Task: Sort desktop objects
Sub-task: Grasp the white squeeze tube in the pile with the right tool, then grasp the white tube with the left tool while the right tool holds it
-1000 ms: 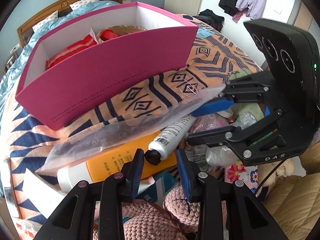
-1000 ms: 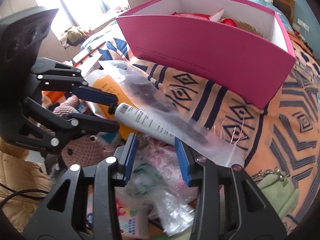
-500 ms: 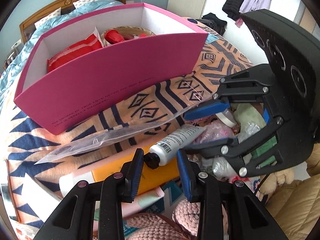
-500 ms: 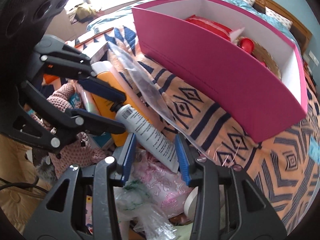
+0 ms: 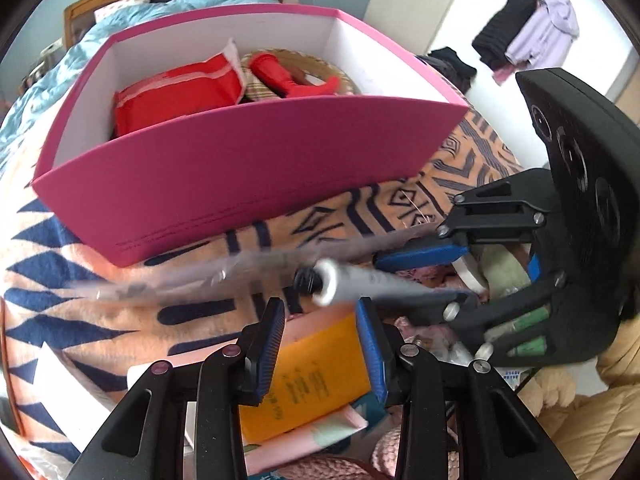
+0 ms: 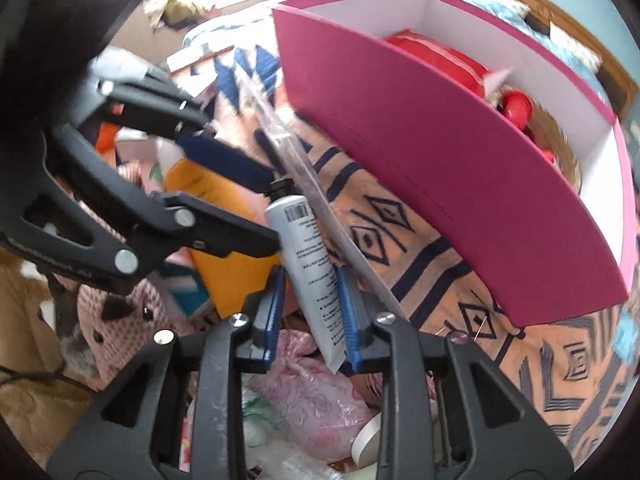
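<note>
My right gripper [image 6: 310, 312] is shut on a white tube with a black cap [image 6: 310, 256] and holds it lifted above the clutter; the tube shows blurred in the left wrist view [image 5: 360, 282]. A clear plastic bag [image 6: 304, 184] lies against the tube. My left gripper [image 5: 322, 340] is open and empty, just below the tube's cap, and appears in the right wrist view [image 6: 264, 208]. The pink box [image 5: 240, 168] stands beyond, holding a red pouch [image 5: 176, 96] and a red object [image 5: 292, 80].
An orange bottle [image 5: 316, 380] lies under my left gripper. A pink knitted toy [image 6: 120, 320], floral plastic bags [image 6: 316, 396] and a tape roll [image 6: 368, 440] crowd the near side. A patterned blanket [image 6: 420, 240] covers the surface.
My right gripper has shut on the white tube and lifted it off the pile toward the box. The clear bag has risen with it. My left gripper stays open.
</note>
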The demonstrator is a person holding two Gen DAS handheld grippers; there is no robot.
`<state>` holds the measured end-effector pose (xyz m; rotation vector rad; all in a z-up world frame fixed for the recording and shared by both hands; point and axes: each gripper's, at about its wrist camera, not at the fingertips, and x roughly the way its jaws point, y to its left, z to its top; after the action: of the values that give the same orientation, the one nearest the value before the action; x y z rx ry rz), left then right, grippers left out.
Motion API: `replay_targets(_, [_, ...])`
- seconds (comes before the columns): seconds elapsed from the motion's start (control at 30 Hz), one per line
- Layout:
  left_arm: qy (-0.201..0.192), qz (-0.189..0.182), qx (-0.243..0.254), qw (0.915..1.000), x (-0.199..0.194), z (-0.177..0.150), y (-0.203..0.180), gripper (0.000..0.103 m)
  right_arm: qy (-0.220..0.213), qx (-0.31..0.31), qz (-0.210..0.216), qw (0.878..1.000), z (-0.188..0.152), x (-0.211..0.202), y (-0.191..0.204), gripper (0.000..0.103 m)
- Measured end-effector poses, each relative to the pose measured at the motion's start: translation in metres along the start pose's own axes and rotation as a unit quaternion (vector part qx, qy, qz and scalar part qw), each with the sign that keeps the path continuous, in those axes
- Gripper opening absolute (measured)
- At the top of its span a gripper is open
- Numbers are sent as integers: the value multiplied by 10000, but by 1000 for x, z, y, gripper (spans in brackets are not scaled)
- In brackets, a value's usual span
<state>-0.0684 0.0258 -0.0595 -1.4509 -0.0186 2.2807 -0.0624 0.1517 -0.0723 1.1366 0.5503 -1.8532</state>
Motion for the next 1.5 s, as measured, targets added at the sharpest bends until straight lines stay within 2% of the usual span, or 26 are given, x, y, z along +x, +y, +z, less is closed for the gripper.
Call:
replay_targets(0.1, [69, 15, 27, 10000, 2, 2, 1, 37, -127, 544, 396, 9977, 1, -6, -21, 25])
replay_targets(0.2, [208, 53, 139, 9997, 14, 8, -7, 37, -172, 847, 559, 9947, 2, -6, -32, 25])
replay_targets(0.37, [378, 92, 104, 9992, 29, 21, -7, 35, -145, 808, 290, 9962, 3, -3, -30, 24])
replay_targets(0.43, [420, -2, 19, 9991, 31, 24, -2, 35, -85, 725, 170, 9972, 7, 0, -27, 24])
replay_targets(0.6, [469, -83, 9, 9989, 33, 32, 3, 35, 60, 488, 14, 9988, 10, 4, -22, 30])
replay_targets(0.73, [344, -122, 61, 9993, 31, 38, 5, 35, 263, 326, 20, 9991, 16, 12, -23, 31])
replay_targets(0.8, [337, -117, 116, 9993, 31, 40, 3, 35, 508, 183, 121, 9985, 16, 22, -21, 31])
replay_targets(0.93, [259, -157, 124, 9995, 30, 41, 3, 38, 357, 194, 107, 9991, 16, 19, -20, 29])
replay_targets(1.13, [-29, -319, 71, 9995, 16, 47, 0, 38, -144, 823, 493, 9953, 8, 1, -36, 19])
replay_targets(1.27, [-96, -308, 271, 9991, 6, 52, -7, 38, -457, 1178, 727, 9893, -2, -8, -45, 18])
replay_targets(1.4, [42, -279, 355, 9990, 9, 49, -12, 38, -390, 1338, 714, 9877, -3, -1, -48, 21])
replay_targets(1.5, [70, -195, 426, 9989, 20, 56, -19, 38, -387, 1317, 499, 9893, 0, 1, -36, 22])
